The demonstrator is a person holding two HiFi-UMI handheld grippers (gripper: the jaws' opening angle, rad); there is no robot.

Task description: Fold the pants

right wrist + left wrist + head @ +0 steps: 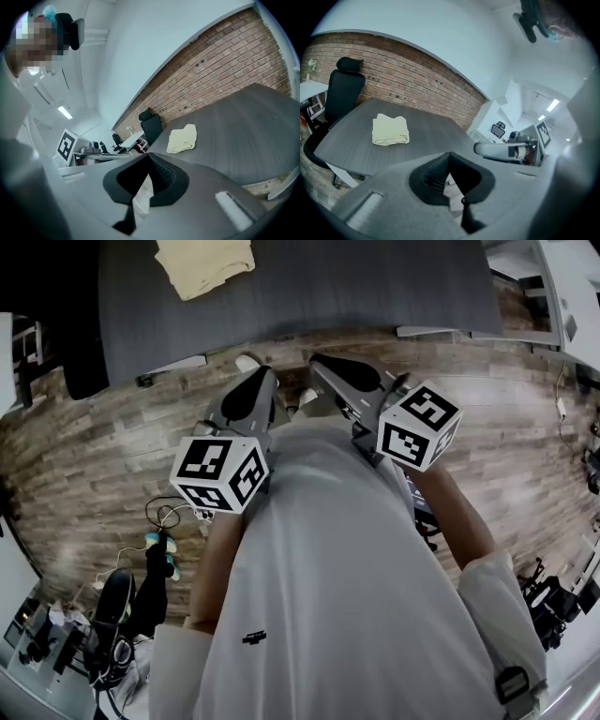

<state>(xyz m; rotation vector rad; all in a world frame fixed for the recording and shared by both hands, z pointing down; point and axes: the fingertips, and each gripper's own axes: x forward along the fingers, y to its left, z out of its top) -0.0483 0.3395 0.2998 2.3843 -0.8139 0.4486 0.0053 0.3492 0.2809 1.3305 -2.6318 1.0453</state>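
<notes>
The pants (204, 263) lie folded into a pale yellow bundle on the dark grey table (328, 292), at its left part in the head view. They also show in the left gripper view as pants (390, 130) and in the right gripper view as pants (183, 138). My left gripper (249, 365) and right gripper (315, 363) are held side by side close to my body, short of the table's near edge and well apart from the pants. Both are shut with nothing between the jaws, as seen at the left gripper (449, 155) and right gripper (150, 158).
A black office chair (342, 89) stands at the table's left end before a brick wall (412, 79). Wooden floor (94, 465) lies between me and the table. Cables and dark gear (141, 587) sit on the floor at my lower left.
</notes>
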